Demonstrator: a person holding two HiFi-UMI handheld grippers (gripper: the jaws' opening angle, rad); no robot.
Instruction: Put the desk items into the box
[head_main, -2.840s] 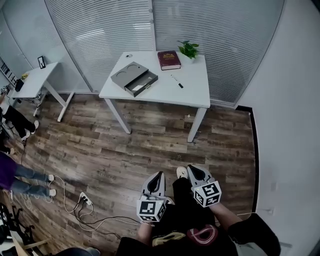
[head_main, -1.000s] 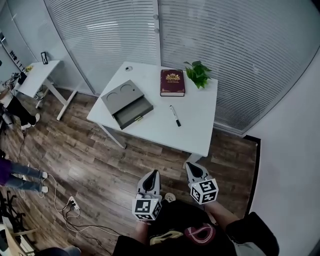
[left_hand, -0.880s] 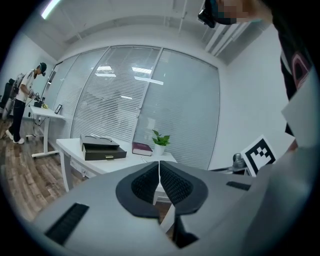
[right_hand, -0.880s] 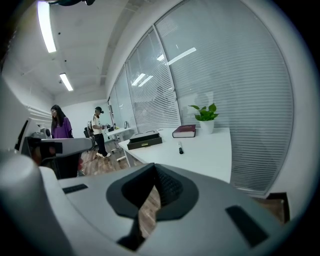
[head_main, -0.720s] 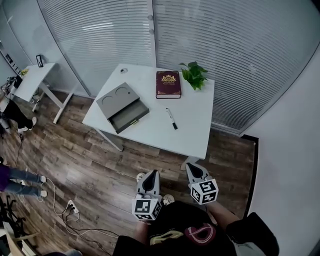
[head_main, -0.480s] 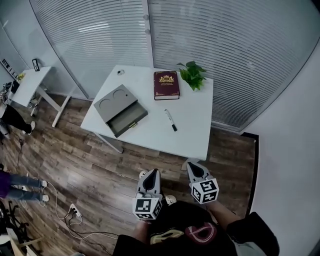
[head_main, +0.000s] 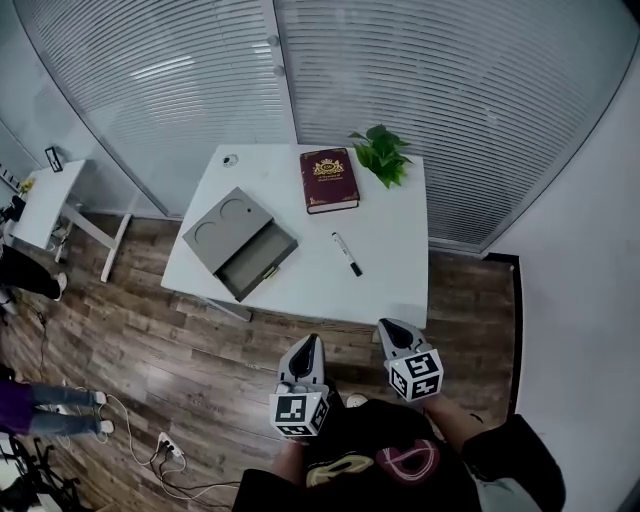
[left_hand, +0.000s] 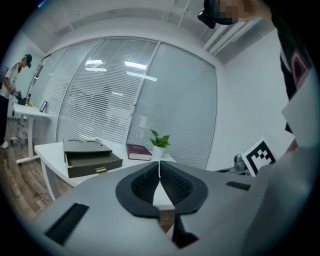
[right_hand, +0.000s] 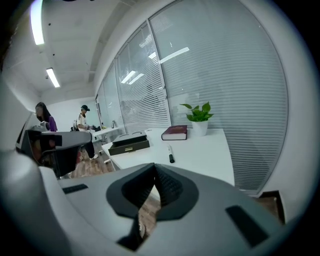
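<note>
Both tools are shut tight with nothing in them: the left gripper shows its dark ribbed pads meeting at the tip, and the right gripper has its jaws pressed together in the same way. Both are held low in front of the person, over the wooden floor, just short of the near edge of the white desk, the right one close to the near right corner. The grey box sits askew along the desk's left edge, toward the near left corner, with two round recesses in its top and its drawer pulled out toward the near edge. A maroon book lies flat at the middle of the far edge, and a small potted plant stands just to its right, at the far right corner. A black and white marker lies by itself in the middle of the desk, between the book and the near edge, well apart from the box. A small round thing, too small to identify, sits at the far left corner.
</note>
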